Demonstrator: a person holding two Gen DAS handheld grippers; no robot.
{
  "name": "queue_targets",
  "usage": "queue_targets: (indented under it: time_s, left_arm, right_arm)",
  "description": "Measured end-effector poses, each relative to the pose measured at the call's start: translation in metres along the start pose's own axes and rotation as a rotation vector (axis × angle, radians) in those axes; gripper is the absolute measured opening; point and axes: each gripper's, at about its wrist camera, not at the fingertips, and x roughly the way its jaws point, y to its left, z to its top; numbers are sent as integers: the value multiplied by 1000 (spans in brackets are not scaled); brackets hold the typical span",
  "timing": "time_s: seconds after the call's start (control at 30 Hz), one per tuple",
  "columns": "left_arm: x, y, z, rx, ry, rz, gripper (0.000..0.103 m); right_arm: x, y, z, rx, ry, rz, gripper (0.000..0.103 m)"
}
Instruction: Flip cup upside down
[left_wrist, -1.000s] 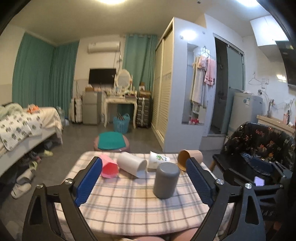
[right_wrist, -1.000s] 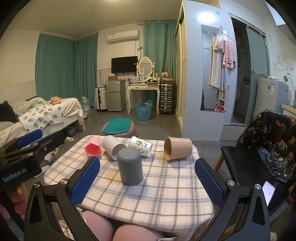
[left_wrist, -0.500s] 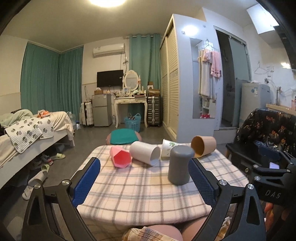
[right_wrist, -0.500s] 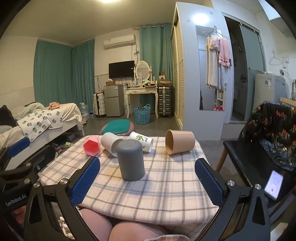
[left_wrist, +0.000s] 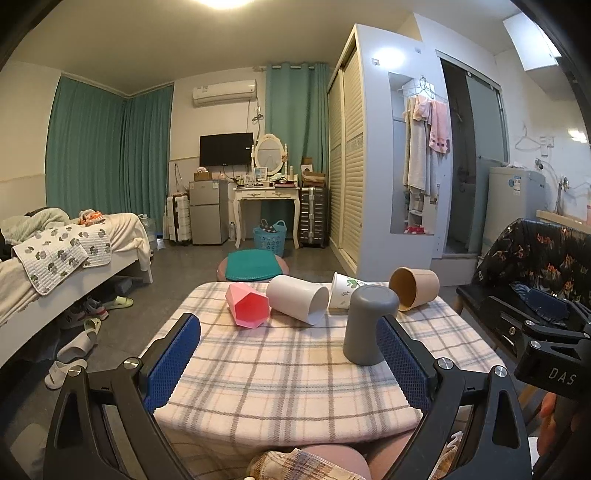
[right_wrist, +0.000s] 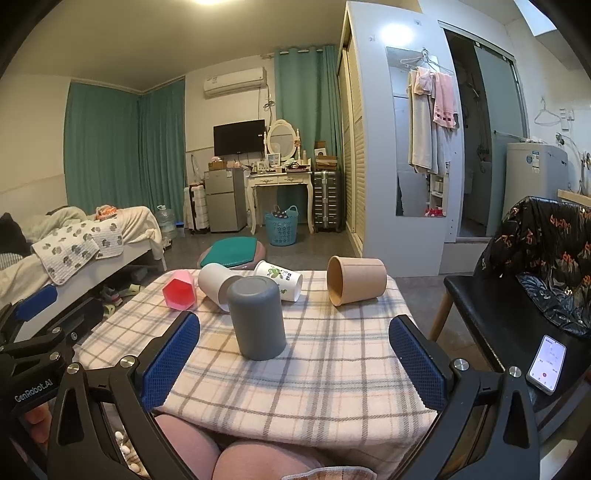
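Observation:
A grey cup (left_wrist: 367, 325) (right_wrist: 256, 317) stands upside down on the checked tablecloth (left_wrist: 288, 369) (right_wrist: 332, 362). Behind it lie a pink faceted cup (left_wrist: 246, 305) (right_wrist: 179, 289), a white cup (left_wrist: 298, 299) (right_wrist: 213, 282), a white leaf-print cup (left_wrist: 341, 291) (right_wrist: 280, 279) and a tan cup (left_wrist: 414, 288) (right_wrist: 356, 280), all on their sides. My left gripper (left_wrist: 288, 365) is open and empty, near the table's front edge. My right gripper (right_wrist: 293, 363) is open and empty too, with the grey cup just ahead between its fingers.
A black chair (right_wrist: 517, 295) with a patterned cover stands right of the table, a phone (right_wrist: 546, 363) on its seat. A bed (left_wrist: 55, 258) is at the left, slippers (left_wrist: 70, 354) on the floor. A round stool (left_wrist: 253, 264) sits behind the table.
Both grippers have drawn back and lowered a little, open throughout. The cups have not moved on the table.

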Motion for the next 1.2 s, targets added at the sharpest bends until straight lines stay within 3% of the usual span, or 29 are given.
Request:
queue_targets:
  time_s: [1.2]
  left_arm:
    - [0, 3, -4, -7, 20, 0, 99]
  right_arm:
    - [0, 3, -3, -21, 10, 10, 103]
